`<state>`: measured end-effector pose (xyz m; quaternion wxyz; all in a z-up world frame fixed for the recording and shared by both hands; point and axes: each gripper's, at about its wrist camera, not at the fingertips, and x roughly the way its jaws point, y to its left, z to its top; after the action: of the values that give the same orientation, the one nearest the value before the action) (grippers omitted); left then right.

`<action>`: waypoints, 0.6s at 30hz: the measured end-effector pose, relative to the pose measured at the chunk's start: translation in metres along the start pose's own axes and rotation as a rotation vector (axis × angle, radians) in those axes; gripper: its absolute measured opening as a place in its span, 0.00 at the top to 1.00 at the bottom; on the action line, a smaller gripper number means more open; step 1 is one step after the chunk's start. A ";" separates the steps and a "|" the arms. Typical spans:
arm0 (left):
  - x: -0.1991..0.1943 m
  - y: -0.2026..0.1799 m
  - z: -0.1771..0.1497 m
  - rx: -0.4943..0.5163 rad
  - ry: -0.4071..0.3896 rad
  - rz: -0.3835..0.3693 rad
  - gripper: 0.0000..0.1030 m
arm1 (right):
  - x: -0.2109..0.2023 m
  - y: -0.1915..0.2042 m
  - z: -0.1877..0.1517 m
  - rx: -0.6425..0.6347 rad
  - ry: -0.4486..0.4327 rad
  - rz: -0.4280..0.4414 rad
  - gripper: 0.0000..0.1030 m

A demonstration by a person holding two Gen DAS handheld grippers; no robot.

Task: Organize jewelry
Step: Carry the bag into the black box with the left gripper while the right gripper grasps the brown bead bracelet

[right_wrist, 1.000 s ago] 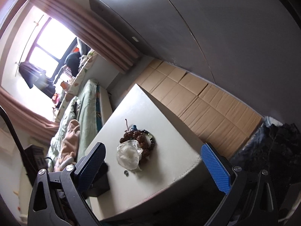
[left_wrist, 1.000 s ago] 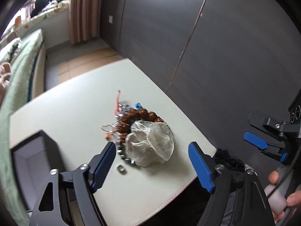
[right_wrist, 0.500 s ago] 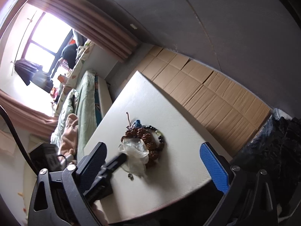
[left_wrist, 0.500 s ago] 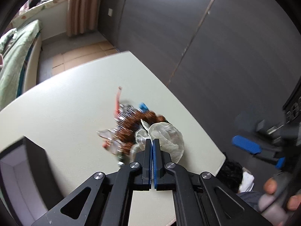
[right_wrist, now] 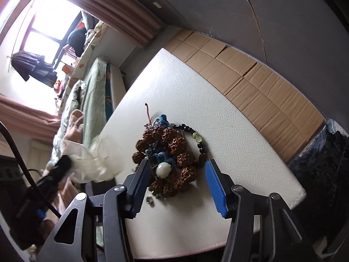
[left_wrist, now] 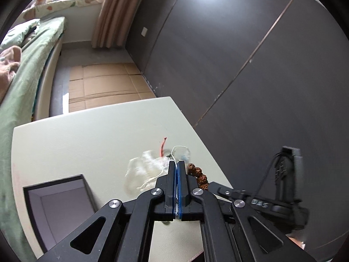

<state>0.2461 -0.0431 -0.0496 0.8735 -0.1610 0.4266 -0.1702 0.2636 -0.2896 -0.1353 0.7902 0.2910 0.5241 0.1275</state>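
A heap of jewelry lies on the white table: brown knobbly bead strings, a black and green bead bracelet, blue pieces and a white bead. My right gripper is open, its jaws either side of the heap's near part. My left gripper is shut on a translucent white pouch and holds it lifted to the left of the heap; the pouch also shows in the right wrist view. Brown beads show just right of the left gripper.
An open dark box with a pale lining stands at the table's near left. A small ring lies by the right gripper's left finger. A bed runs along the left, cardboard on the floor, and a dark wall stands to the right.
My left gripper closed on the pouch and lifted it off the heap to the left, uncovering the jewelry. My right gripper moved in close over the heap, still open.
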 end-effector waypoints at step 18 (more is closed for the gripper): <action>-0.053 0.032 0.002 -0.054 -0.075 0.040 1.00 | 0.001 0.025 -0.007 -0.063 -0.008 0.008 0.79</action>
<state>0.2226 0.0092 -0.0255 0.8874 -0.1825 0.4012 -0.1351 0.2600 -0.2668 -0.1230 0.8005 0.2686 0.5156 0.1459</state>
